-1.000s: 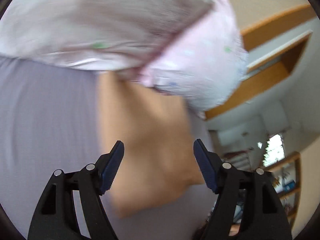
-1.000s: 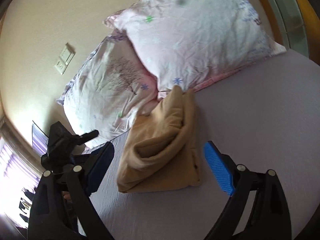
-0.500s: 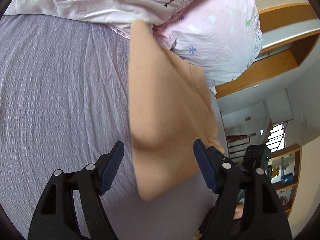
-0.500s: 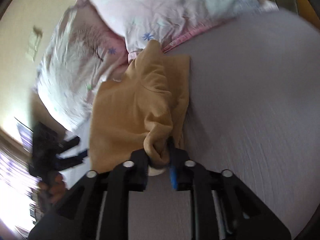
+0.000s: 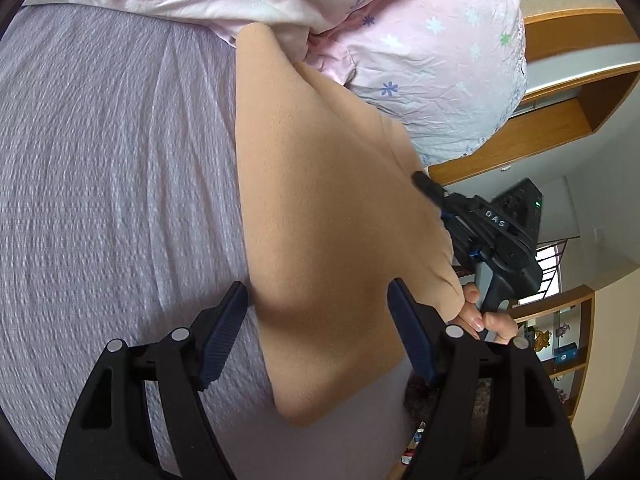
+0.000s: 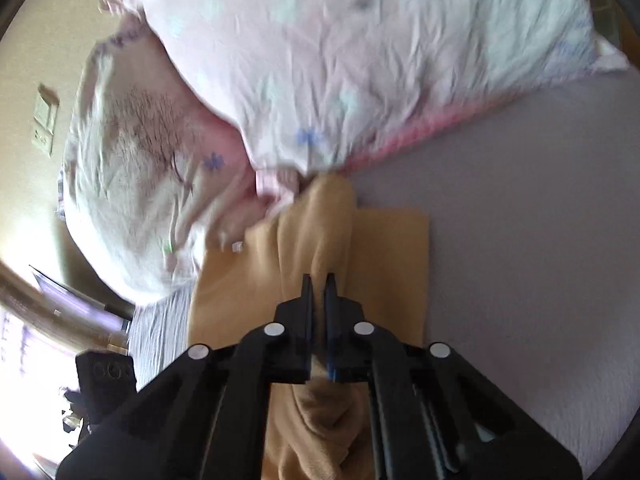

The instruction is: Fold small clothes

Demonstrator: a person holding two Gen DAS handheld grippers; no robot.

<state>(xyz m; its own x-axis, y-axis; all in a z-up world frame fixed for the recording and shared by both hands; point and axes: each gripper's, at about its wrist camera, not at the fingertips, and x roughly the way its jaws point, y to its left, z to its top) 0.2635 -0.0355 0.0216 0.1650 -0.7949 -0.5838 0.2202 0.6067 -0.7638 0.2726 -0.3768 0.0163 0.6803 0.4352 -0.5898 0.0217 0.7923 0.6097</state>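
— Tan cloth (image 5: 320,216) lies on your purple sheet (image 5: 112,184), and its far end touches the pillows (image 5: 432,64). Can you see that from both cameras?

— Yes, but each one shows you something different. From your left camera the cloth looks flat and smooth. Your left gripper (image 5: 316,340) hovers over its near part with the fingers spread wide and nothing between them.

— And your right gripper?

— Your left camera only shows it from the side, at the cloth's right edge (image 5: 472,224), with your fingers (image 5: 476,312) on its handle. You cannot tell from there if it is pinching anything. Your right camera tells you: the right gripper (image 6: 319,292) is squeezed tight on a raised fold of the cloth (image 6: 312,248).

— What else does only that camera show?

— Cloth bunched up in a lump under the gripper (image 6: 320,420), and a flat layer (image 6: 392,260) lying beside the fold. You also see a light switch (image 6: 44,120) on the wall. That picture is blurry, so small things are hard to make out.

— And only the left one?

— Wooden shelves (image 5: 560,340) far off in the room.
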